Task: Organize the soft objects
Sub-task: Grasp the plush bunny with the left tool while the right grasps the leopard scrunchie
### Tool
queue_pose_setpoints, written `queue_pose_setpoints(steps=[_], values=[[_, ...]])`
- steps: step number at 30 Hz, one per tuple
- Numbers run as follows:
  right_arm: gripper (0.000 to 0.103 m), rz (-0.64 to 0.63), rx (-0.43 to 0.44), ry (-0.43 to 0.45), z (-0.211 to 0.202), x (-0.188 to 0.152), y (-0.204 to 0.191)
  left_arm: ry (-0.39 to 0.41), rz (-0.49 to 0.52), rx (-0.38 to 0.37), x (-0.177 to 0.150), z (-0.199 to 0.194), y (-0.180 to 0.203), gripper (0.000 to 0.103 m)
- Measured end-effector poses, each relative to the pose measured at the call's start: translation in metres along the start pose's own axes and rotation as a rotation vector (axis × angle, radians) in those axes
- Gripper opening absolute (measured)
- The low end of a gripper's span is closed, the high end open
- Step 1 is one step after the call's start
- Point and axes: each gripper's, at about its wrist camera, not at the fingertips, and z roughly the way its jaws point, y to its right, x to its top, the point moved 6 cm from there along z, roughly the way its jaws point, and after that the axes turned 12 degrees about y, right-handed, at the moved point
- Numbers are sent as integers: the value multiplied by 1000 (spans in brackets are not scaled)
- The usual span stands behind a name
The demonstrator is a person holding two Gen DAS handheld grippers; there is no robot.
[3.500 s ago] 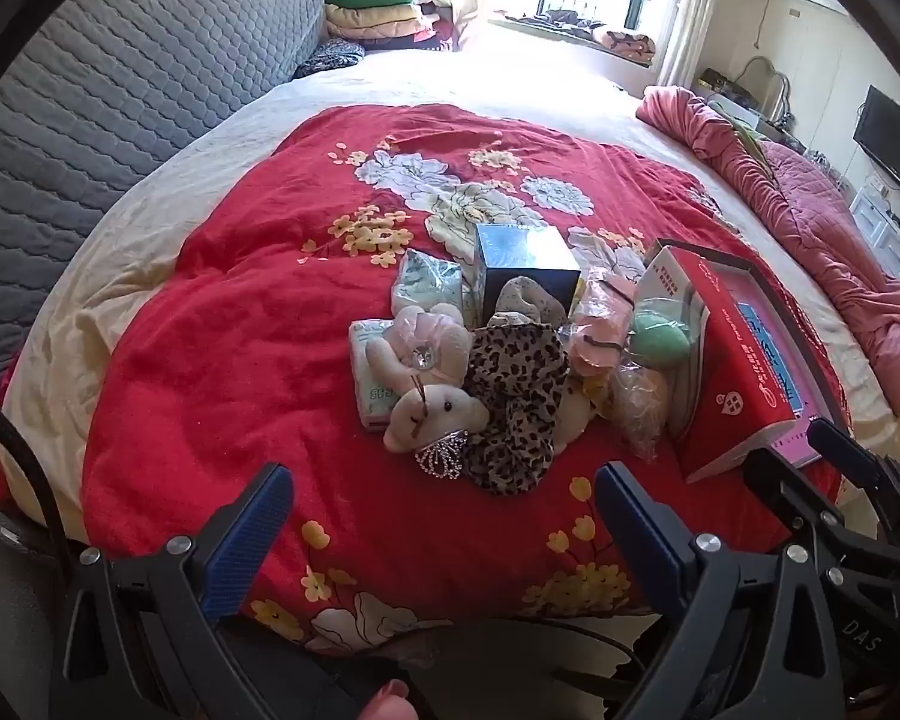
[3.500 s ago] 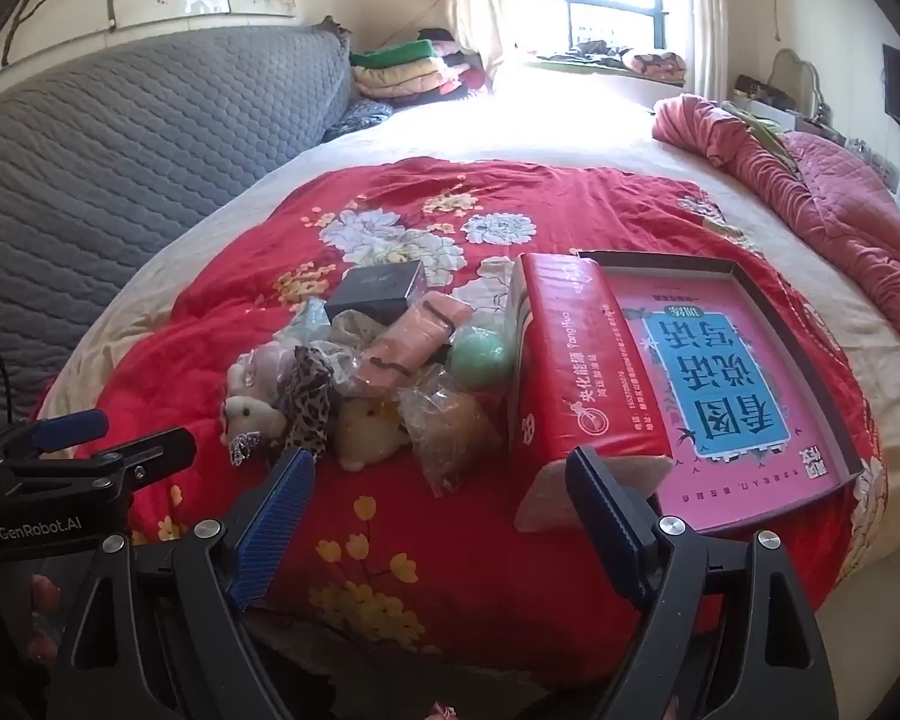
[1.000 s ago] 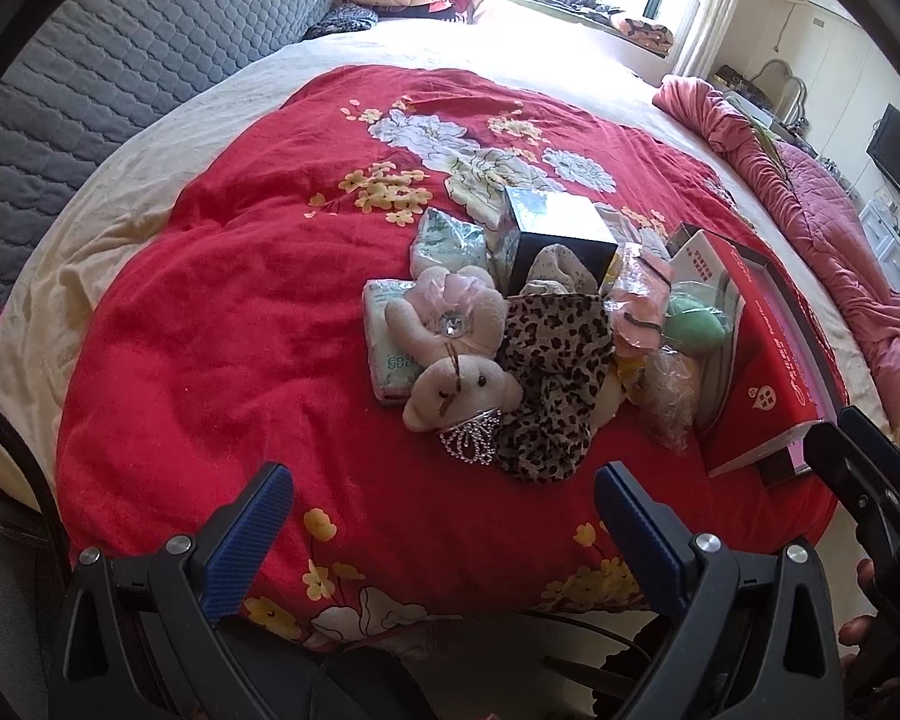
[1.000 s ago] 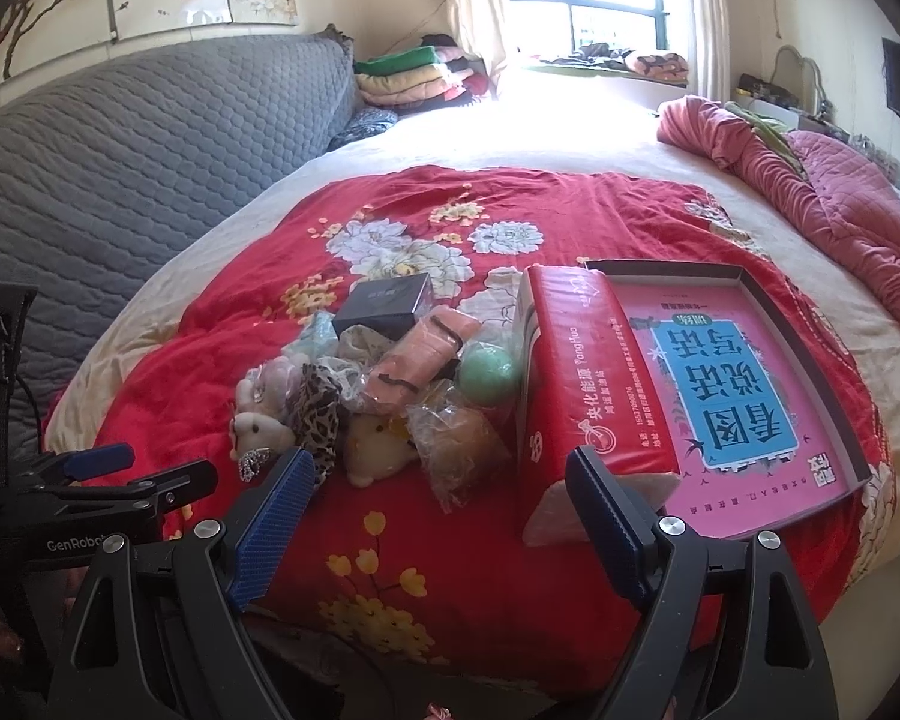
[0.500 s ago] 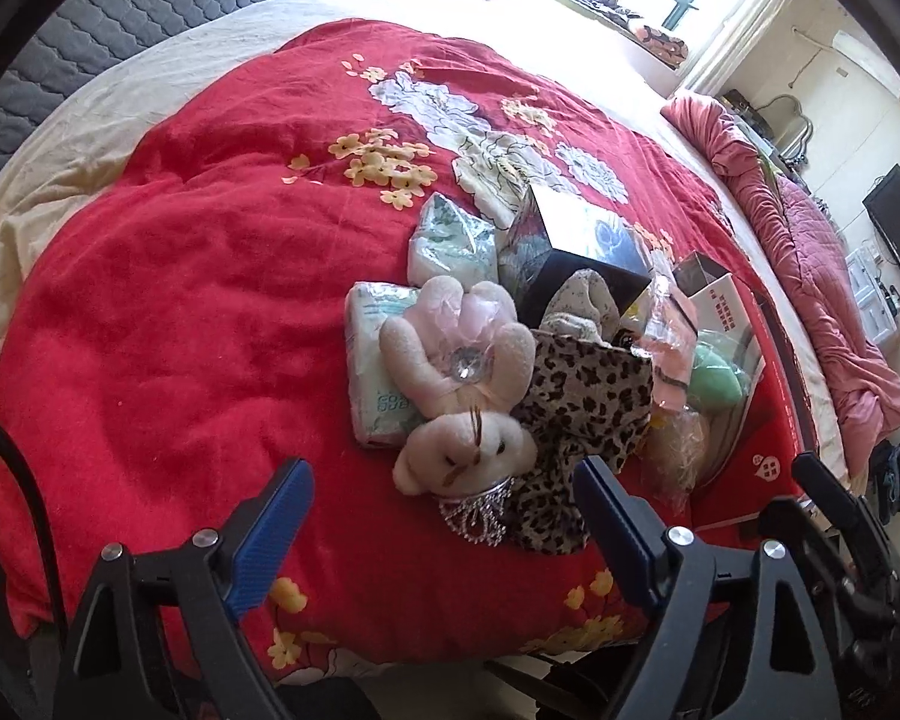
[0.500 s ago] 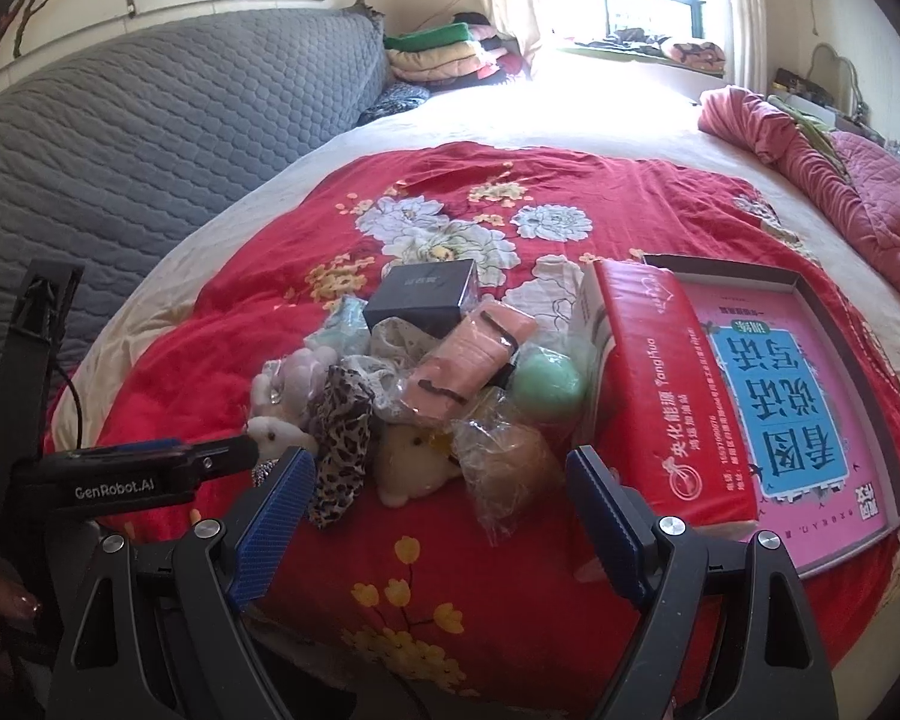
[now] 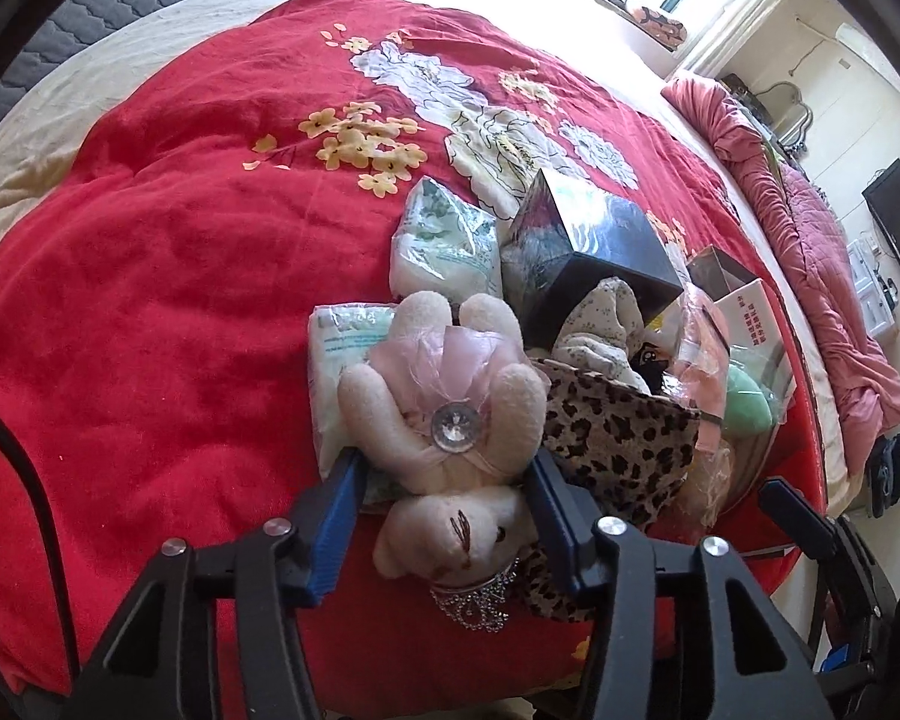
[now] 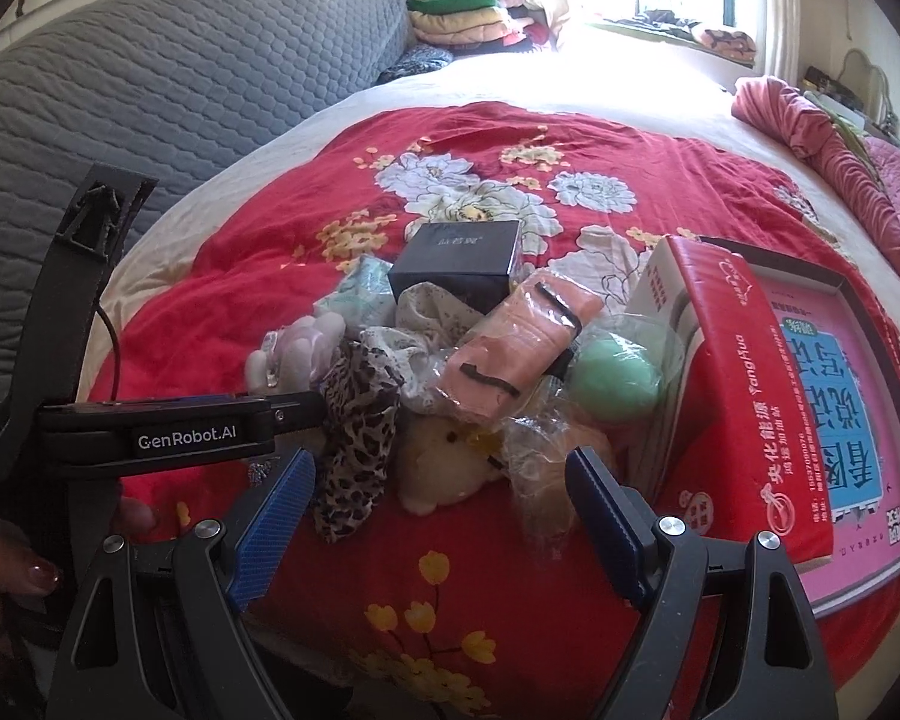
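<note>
Plush bunny (image 7: 450, 420) between closing left tongs (image 7: 444, 516), pads touching; right tongs (image 8: 435, 516) agape

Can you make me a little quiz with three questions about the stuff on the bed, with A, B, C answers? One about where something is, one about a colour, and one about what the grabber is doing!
1. Where is the black box?
A. Behind the plush bunny, further up the bed
B. On the floor
C. Inside the red box

2. What colour is the round sponge in the clear bag?
A. Blue
B. Green
C. Yellow

3. What is the left gripper doing?
A. Holding the black box
B. Hanging far from everything
C. Its jaws stand on either side of the plush bunny

Answers:
1 A, it sits past the bunny on the red blanket.
2 B, it is pale green.
3 C, the blue pads flank the bunny's body, having just been closing in.
</note>
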Motion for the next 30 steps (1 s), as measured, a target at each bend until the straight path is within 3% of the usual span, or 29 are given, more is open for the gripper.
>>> queue_pose_setpoints(steps=[5,7,13,15,18,25,30], values=[[86,-2,10,-23,18,3,-11,3,-23,-64,3,-1,-8,47],[79,-13,24,-38,27,3,-17,10,-26,-89,3,-3,-10,45],[41,-38,32,-109,52,-8,-31,23,-38,-128,4,-9,-15,42],[23,-43,45,-104,55,-9,-35,27,-40,-137,5,-10,-16,41],[12,-46,57,-82,53,-9,-35,38,-32,-149,7,-11,-13,40],[9,-38,54,4,27,5,-26,65,-4,-192,8,-20,1,40],[8,-18,46,60,8,17,-15,97,43,-168,8,-30,11,40]])
